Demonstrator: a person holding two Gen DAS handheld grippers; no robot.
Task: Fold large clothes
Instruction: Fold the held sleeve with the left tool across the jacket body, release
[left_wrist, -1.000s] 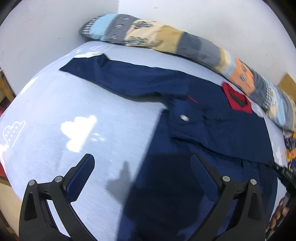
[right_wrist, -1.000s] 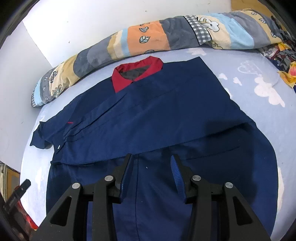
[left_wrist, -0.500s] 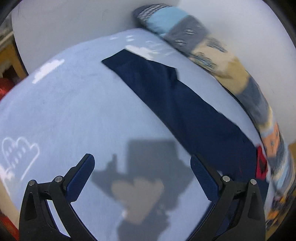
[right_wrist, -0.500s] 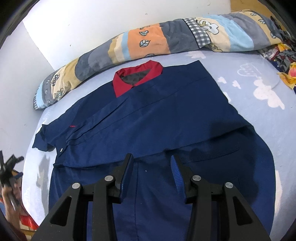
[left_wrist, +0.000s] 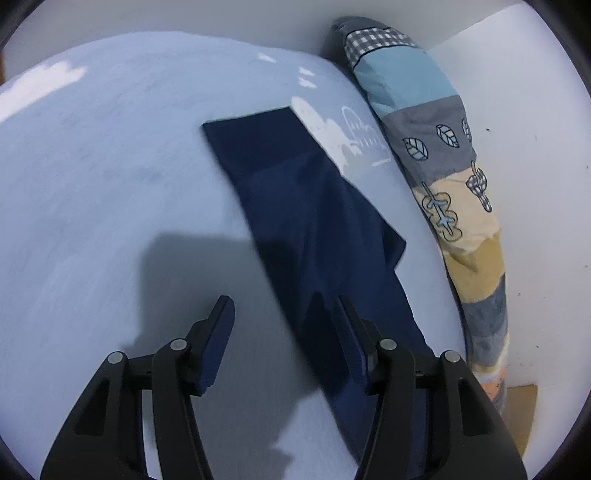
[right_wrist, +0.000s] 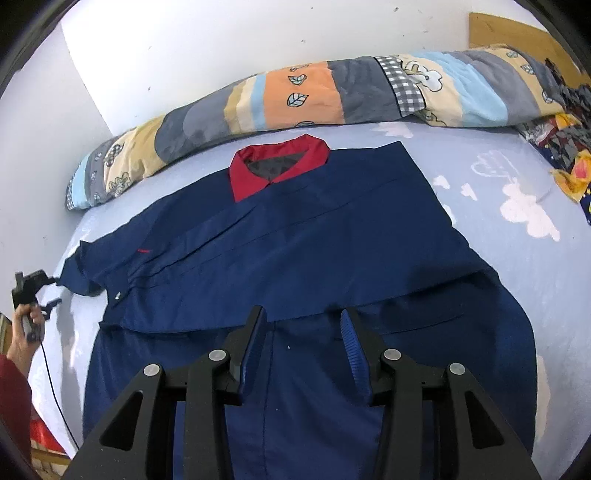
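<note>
Left tongs (left_wrist: 282, 306) agape over sleeve (left_wrist: 314, 221) edge; right tongs (right_wrist: 301, 321) agape above jacket (right_wrist: 295, 243).

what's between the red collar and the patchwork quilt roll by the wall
In the right wrist view, only a narrow strip of bare light-blue cloud-print bedsheet separates the navy jacket's red collar from the long patchwork quilt roll; they do not touch.
</note>
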